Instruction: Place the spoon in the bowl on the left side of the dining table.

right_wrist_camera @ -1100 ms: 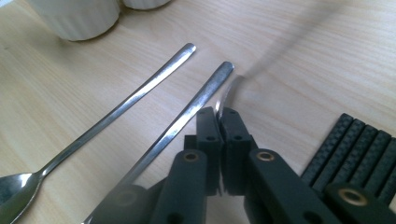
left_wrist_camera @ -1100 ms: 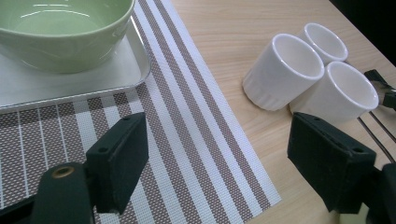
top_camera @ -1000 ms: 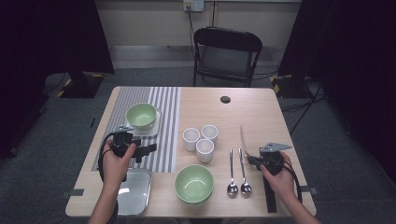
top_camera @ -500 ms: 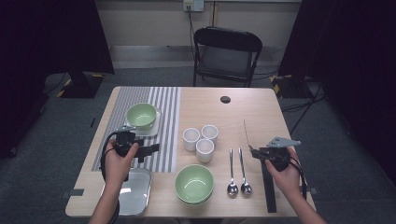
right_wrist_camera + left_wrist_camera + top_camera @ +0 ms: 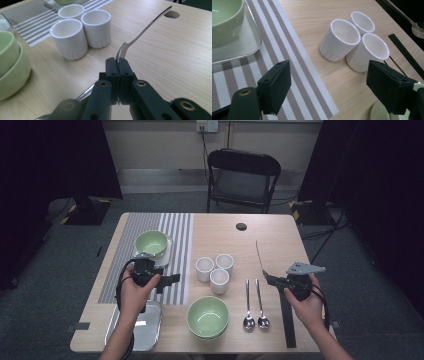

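My right gripper (image 5: 118,61) is shut on the bowl end of a metal spoon (image 5: 147,26), whose handle points up and away over the table. In the high view that gripper (image 5: 270,278) hovers right of two more spoons (image 5: 254,306) lying side by side. Three white cups (image 5: 215,268) stand clustered mid-table, and the same cups (image 5: 352,40) lie ahead of my left gripper (image 5: 332,87). Its jaws are open with nothing between them, over the edge of the striped mat (image 5: 287,57). In the high view the left gripper (image 5: 167,280) points right toward the cups.
A green bowl (image 5: 151,242) sits on a small tray at the mat's far end. Stacked green bowls (image 5: 207,317) stand near the front edge, beside a metal tray (image 5: 142,327). A black strip (image 5: 287,320) lies right of the spoons. A chair (image 5: 242,175) stands behind the table.
My right gripper has risen off the table with the spoon, which now stands clear of the surface. The left gripper has slid a little right toward the cups.
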